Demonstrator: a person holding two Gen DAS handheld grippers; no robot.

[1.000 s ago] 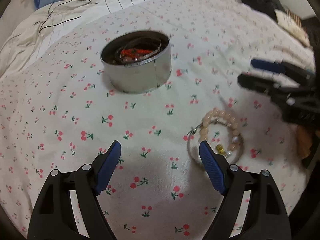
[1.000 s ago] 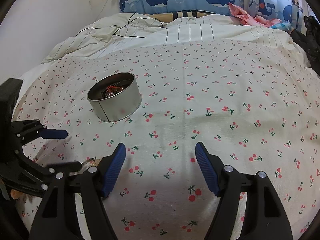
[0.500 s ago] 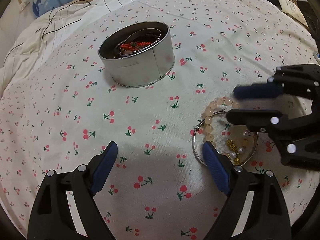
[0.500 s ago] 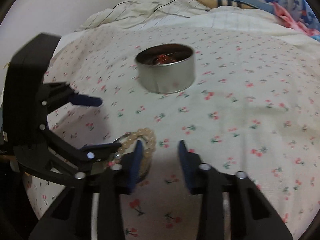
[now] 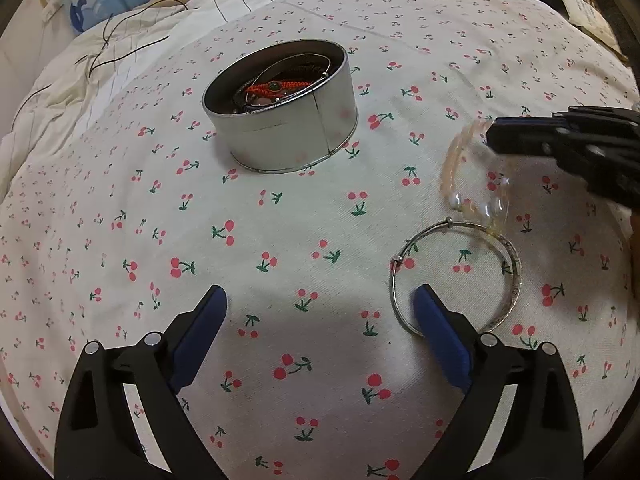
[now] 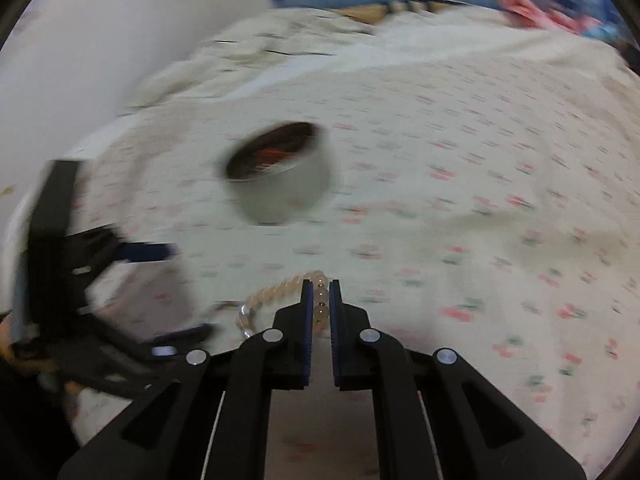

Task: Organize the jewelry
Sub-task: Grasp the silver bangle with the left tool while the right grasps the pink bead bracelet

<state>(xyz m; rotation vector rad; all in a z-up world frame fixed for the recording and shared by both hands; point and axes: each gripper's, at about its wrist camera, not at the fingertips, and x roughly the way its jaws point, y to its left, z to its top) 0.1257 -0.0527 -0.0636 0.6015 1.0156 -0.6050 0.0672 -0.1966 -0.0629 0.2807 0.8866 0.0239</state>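
The right tongs (image 6: pixel 319 292) are clenched on the bead bracelet (image 6: pixel 280 292), having just been closing, with a few beads pinched between the blue pads; the rest of the loop hangs out to the left of the tips, blurred in both views; in the left wrist view it shows as a pale smear off the cloth, above the silver bangle (image 5: pixel 460 276). The left tongs (image 5: pixel 320 320) stand released, having just been opening wider, with nothing between the pads; the right pad overlaps the bangle's near left rim, and whether it touches cannot be told. The bangle lies flat on the cherry-print bedcover (image 5: pixel 280 240); a wide bare stretch of cover runs from both tongs up to the round tin (image 5: pixel 280 112), which stands upright and open-topped, well apart from the bangle. Inside the tin a red cord bracelet (image 5: pixel 276 88) and metal rings are heaped; the lower layers are too dark to make out. The right wrist view is smeared throughout. Beyond the cover lies rumpled striped bedding (image 5: pixel 132 52) crossed by a thin black cord (image 5: pixel 104 52).
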